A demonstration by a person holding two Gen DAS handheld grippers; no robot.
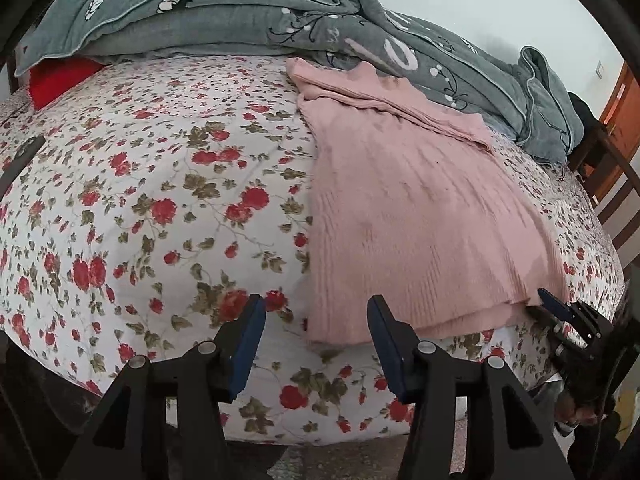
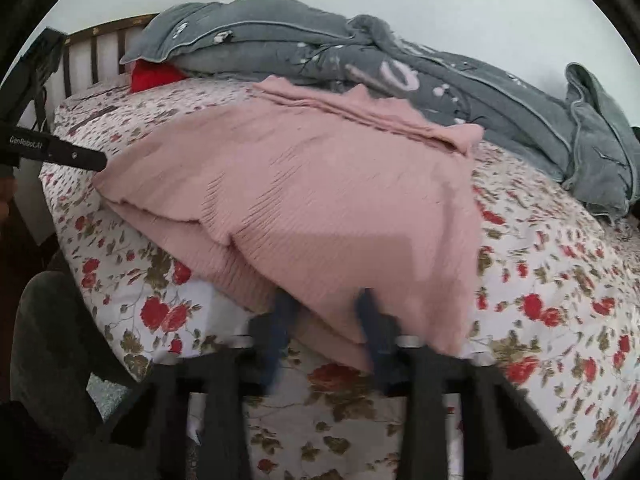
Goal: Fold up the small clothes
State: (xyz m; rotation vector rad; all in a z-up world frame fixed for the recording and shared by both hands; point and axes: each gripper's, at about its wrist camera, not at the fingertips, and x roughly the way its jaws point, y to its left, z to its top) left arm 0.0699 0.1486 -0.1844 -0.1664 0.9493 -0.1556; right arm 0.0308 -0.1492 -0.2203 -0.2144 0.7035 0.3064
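- A pink knit garment [image 1: 404,216] lies folded on the floral bedsheet [image 1: 160,184], its near hem at the edge of the bed.
- The left gripper [image 1: 316,320] hovers at the near left corner of the garment, its blue-padded jaws standing apart with nothing between them; one pad is over the sheet just beside the garment, the other over its hem.
- The right gripper [image 2: 326,304] is at the near right corner of the garment. In its own blurred view the fingers [image 2: 370,312] reach under the hem; whether they pinch the cloth I cannot tell.
- Beyond the garment, at its far edge, a rumpled grey quilt [image 1: 400,40] is piled along the wall.
- Far left of the garment, a red cushion [image 1: 60,80] peeks from under a grey pillow [image 1: 160,8].
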